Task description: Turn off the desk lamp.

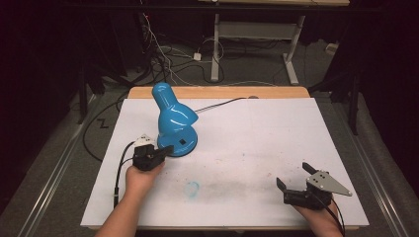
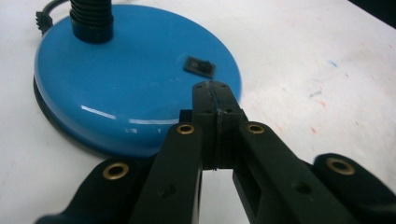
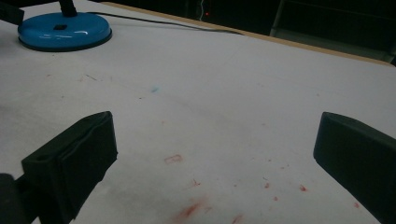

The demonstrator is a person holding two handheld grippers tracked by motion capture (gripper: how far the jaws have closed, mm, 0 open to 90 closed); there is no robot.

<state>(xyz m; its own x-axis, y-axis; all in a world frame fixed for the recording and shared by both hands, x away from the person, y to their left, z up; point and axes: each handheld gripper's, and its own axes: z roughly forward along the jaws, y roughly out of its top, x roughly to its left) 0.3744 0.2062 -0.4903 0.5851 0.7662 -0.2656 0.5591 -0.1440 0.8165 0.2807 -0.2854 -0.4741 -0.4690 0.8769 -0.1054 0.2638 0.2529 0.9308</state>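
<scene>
A glossy blue desk lamp [image 1: 173,121] stands left of centre in the high view, on the white paper sheet [image 1: 257,148] that covers the wooden table [image 1: 222,92]. Its round, domed base [image 2: 135,88] shines like enamel, a ribbed black neck [image 2: 92,18] rises from it, and a small black square switch [image 2: 200,66] sits on top of the base near the edge. The bell-shaped shade leans toward the upper left, and a dark cord [image 1: 220,103] trails off toward the far edge. The left gripper [image 1: 165,149] lies low at the lower left, its matte black jaws pressed together with nothing between them; in the left gripper view the tips [image 2: 214,93] reach the base's rim just short of the switch, though I cannot tell whether they touch it. The left hand [image 1: 141,177] wraps the gripper body from behind, forearm coming up from the bottom edge. At the lower right, well apart from the lamp, the right gripper [image 1: 294,176] rests near the paper with its jaws spread wide, a grey three-cornered plate [image 1: 330,183] on top. The paper there is flecked with red marks [image 3: 191,210].
</scene>
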